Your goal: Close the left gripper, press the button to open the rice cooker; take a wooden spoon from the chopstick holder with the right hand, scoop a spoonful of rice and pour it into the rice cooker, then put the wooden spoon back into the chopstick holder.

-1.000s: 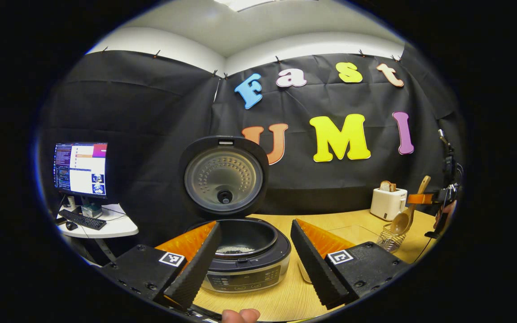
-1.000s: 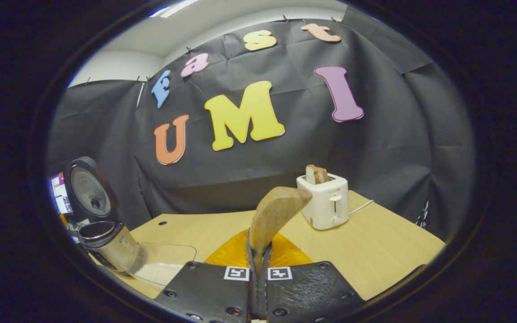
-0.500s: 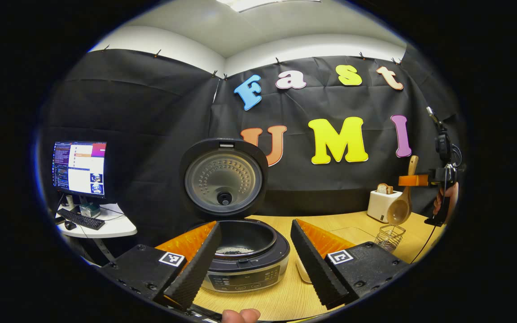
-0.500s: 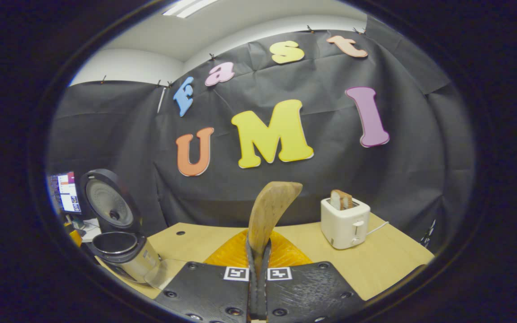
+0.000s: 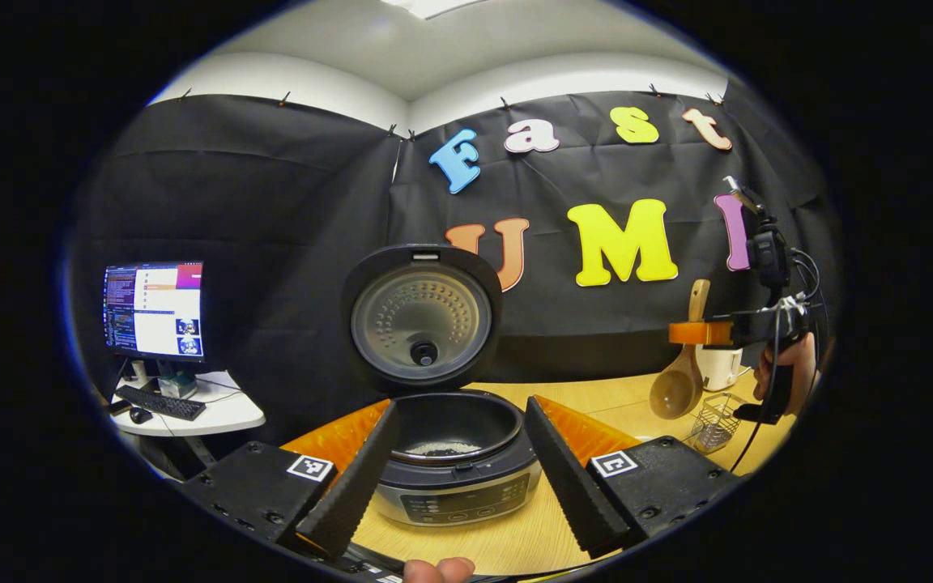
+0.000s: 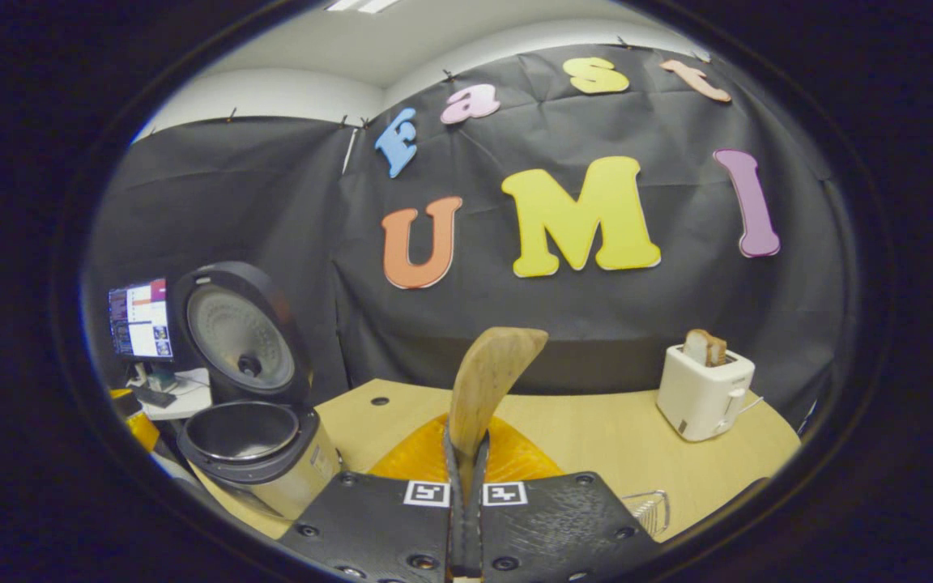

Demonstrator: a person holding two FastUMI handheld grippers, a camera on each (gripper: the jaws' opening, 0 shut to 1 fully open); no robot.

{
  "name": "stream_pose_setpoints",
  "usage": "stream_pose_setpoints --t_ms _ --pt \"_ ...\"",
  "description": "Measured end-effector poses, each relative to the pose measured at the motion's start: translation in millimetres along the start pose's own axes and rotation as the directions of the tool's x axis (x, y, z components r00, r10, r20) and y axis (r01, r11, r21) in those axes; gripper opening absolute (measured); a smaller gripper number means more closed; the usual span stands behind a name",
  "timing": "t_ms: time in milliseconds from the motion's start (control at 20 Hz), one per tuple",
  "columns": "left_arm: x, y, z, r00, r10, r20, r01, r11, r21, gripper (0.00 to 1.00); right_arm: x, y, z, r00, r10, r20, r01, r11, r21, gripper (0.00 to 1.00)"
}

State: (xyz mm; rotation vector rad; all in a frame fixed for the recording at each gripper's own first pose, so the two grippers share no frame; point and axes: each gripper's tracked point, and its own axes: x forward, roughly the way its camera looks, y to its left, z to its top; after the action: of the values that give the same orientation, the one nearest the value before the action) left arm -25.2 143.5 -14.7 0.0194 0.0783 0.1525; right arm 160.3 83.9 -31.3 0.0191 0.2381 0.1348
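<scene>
The rice cooker (image 5: 458, 486) stands open in the left gripper view, its lid (image 5: 422, 320) upright and a little white rice (image 5: 442, 447) in the pot. My left gripper (image 5: 461, 406) is open, one finger on each side of the cooker, touching nothing. At the far right, the right gripper (image 5: 701, 332) holds the wooden spoon (image 5: 677, 389) by its handle, bowl hanging down, left of and above the wire chopstick holder (image 5: 713, 421). In the right gripper view, my right gripper (image 6: 466, 445) is shut on the spoon handle (image 6: 489, 380), and the cooker (image 6: 260, 453) sits at the lower left.
A white toaster (image 6: 705, 397) with bread stands at the back right of the wooden table (image 6: 596, 429). The wire holder's rim (image 6: 649, 508) shows by the right gripper's body. A monitor (image 5: 155, 312) and keyboard sit on a side desk to the left. A hand (image 5: 790, 368) holds the right gripper.
The right gripper has lifted the spoon out of the chopstick holder and carried it left, toward the cooker. The left gripper has barely moved and stays open.
</scene>
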Motion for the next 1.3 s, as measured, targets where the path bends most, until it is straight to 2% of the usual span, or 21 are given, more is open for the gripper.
stream_pose_setpoints --t_ms 200,500,650,950,1300 --pt "-0.9 -0.3 0.7 1.000 -0.004 0.002 0.004 1.000 -0.005 0.99 11.8 2.9 -37.4 0.997 -0.050 -0.060 0.044 0.994 -0.104 0.00" --pt "0.1 6.3 -0.5 1.000 0.008 -0.001 -0.008 1.000 -0.016 0.99 13.3 2.1 -62.9 0.988 -0.145 -0.060 0.125 0.956 -0.264 0.00" --pt "-0.8 9.1 -1.4 1.000 0.013 -0.004 -0.013 1.000 -0.019 0.99 16.3 12.8 -73.9 0.986 -0.152 -0.066 0.124 0.942 -0.312 0.00" --pt "-1.6 16.5 -1.8 1.000 0.009 -0.008 -0.010 0.999 -0.049 0.99 22.9 52.4 -89.5 0.989 -0.076 -0.125 0.048 0.976 -0.212 0.00" --pt "-2.6 23.0 -2.5 1.000 0.012 -0.014 -0.013 0.997 -0.072 0.99 29.8 76.1 -94.8 0.983 0.012 -0.181 -0.012 1.000 0.004 0.00"
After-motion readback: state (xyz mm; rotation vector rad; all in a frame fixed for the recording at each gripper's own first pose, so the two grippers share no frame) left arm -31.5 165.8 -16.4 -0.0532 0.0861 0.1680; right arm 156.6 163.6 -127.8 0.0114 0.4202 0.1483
